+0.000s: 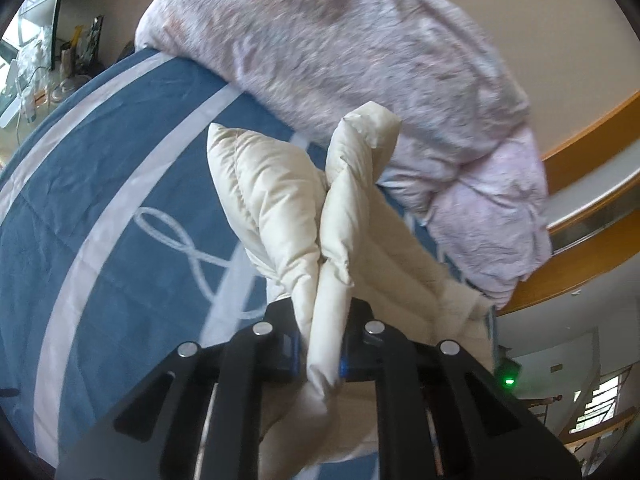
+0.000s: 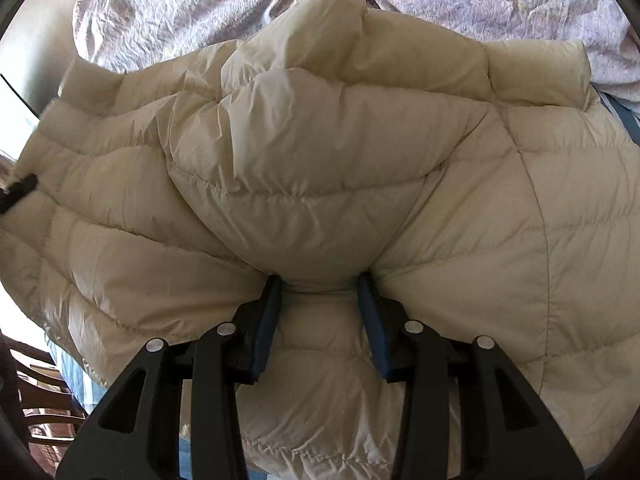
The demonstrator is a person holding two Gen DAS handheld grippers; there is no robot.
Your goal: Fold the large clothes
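Observation:
A cream quilted puffer jacket (image 2: 304,152) lies spread on the bed and fills the right wrist view. My right gripper (image 2: 320,292) points down at it, and its blue pads squeeze a thick bulging fold, so it is shut on the jacket. In the left wrist view a narrow bunched part of the same jacket (image 1: 280,200) rises from between the fingers, lifted above the bedspread. My left gripper (image 1: 323,356) is shut on that part, its jaws nearly together with the fabric pinched between the pads.
The bed has a blue bedspread (image 1: 120,200) with white stripes. A crumpled pink quilt (image 1: 340,60) is heaped behind the jacket, also in the right wrist view (image 2: 160,0). A wooden rail (image 1: 580,160) curves on the right. A cluttered side surface (image 1: 36,68) sits far left.

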